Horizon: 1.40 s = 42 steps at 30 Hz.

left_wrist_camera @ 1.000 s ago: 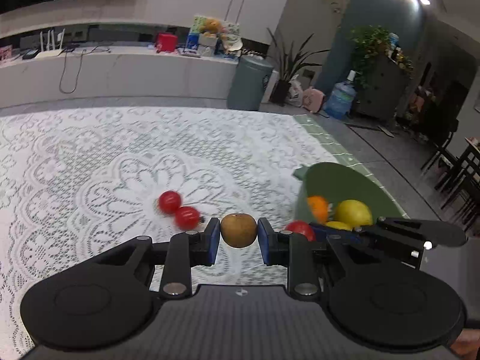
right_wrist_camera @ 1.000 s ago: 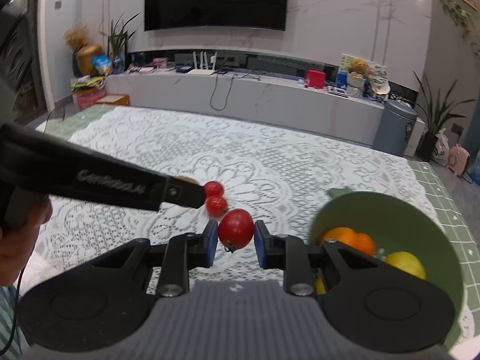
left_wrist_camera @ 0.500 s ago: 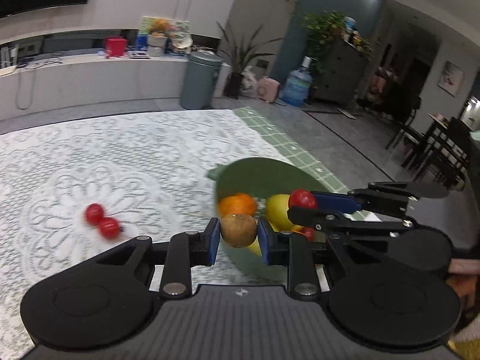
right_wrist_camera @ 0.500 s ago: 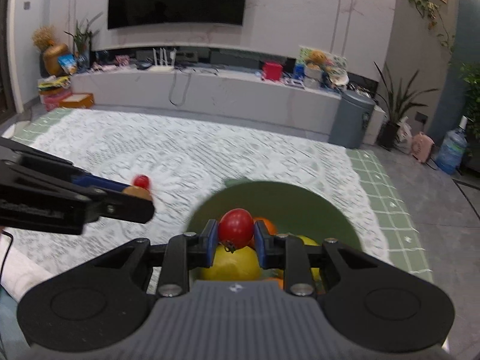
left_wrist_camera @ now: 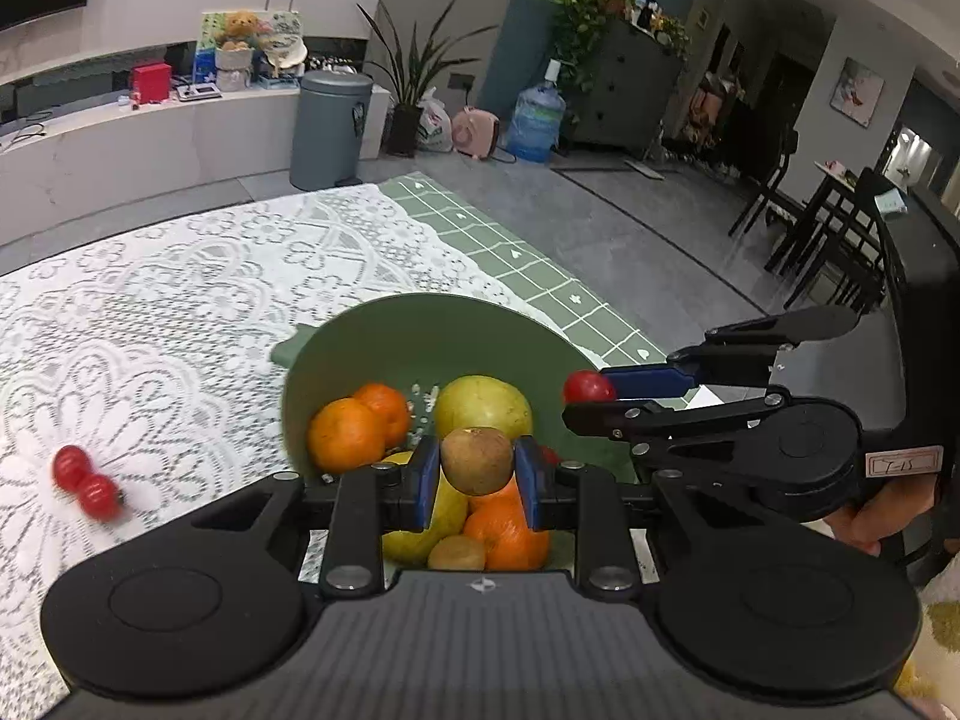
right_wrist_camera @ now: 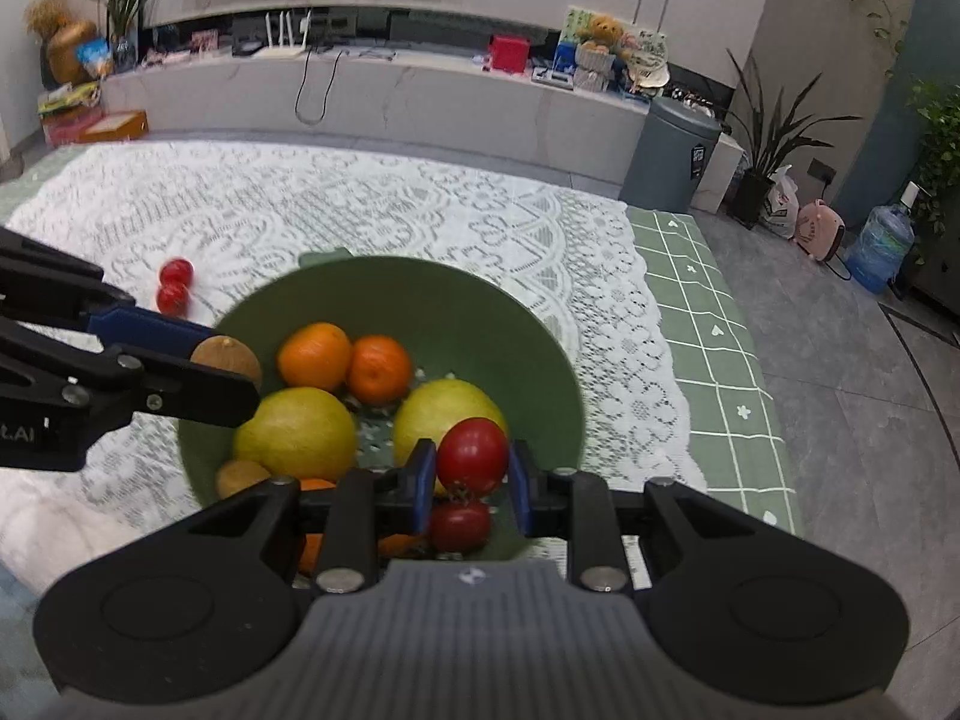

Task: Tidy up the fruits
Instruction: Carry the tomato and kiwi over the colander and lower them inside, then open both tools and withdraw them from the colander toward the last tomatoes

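Left gripper (left_wrist_camera: 477,474) clamped on brown kiwi (left_wrist_camera: 477,459), right gripper (right_wrist_camera: 471,474) clamped on red tomato (right_wrist_camera: 472,455) — both above green bowl (right_wrist_camera: 480,312) holding oranges, yellow fruit. Two cherry tomatoes (right_wrist_camera: 174,285) on lace tablecloth (right_wrist_camera: 360,210) beside bowl.

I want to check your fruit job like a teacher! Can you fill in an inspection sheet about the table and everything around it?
Surface: white lace tablecloth over a green checked cloth.
Job's things: green bowl holding oranges, yellow fruits, a brown fruit and a tomato; two small tomatoes left on the lace.
Clutter: nothing seen on the table.
Grippers: left gripper shut on a brown fruit; right gripper shut on a red tomato; both above the bowl.
Cables: a black cable hangs off the TV shelf.
Surroundings: grey bin, plants, water jug.
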Motion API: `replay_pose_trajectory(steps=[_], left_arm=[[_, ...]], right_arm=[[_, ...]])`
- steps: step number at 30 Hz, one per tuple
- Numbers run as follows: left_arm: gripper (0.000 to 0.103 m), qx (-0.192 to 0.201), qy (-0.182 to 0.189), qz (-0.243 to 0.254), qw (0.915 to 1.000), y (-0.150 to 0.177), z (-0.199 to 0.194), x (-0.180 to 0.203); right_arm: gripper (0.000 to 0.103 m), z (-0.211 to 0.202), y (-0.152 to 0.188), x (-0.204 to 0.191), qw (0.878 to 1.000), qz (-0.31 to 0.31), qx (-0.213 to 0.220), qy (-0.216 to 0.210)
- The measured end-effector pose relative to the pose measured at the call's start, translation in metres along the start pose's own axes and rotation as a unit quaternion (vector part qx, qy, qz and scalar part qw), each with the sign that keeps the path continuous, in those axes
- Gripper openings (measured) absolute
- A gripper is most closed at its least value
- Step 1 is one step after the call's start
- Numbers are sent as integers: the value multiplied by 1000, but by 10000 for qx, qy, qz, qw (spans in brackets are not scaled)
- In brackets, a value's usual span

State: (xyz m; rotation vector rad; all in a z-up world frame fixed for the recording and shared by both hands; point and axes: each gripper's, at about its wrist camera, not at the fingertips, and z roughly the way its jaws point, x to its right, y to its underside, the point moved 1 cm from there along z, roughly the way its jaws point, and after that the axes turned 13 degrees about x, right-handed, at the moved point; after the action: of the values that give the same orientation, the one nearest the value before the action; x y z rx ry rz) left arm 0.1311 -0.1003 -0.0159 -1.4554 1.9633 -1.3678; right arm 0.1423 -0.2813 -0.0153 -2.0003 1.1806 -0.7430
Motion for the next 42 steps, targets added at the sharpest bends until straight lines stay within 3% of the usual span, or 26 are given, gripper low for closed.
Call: replay_pose_trajectory(steps=[5,17,30,42], left_arm=[[30,-200,42,-215,9996,1,19,-3],[30,-335,-180,-216,9990,-3,46,-8],[30,-594,-373,-225,9973,-3,74,-23],[31,-733,-264,-299,9965,0,89,-29]], right_arm=[[22,14,-1,3,9993,-330,-174,-90],[22,43,-3,2,9960,-801,-394,-41],[22,64,-17,8,9931,-1051,-520,-73],[22,72,-26,7,9918,-1139,-568,-99]])
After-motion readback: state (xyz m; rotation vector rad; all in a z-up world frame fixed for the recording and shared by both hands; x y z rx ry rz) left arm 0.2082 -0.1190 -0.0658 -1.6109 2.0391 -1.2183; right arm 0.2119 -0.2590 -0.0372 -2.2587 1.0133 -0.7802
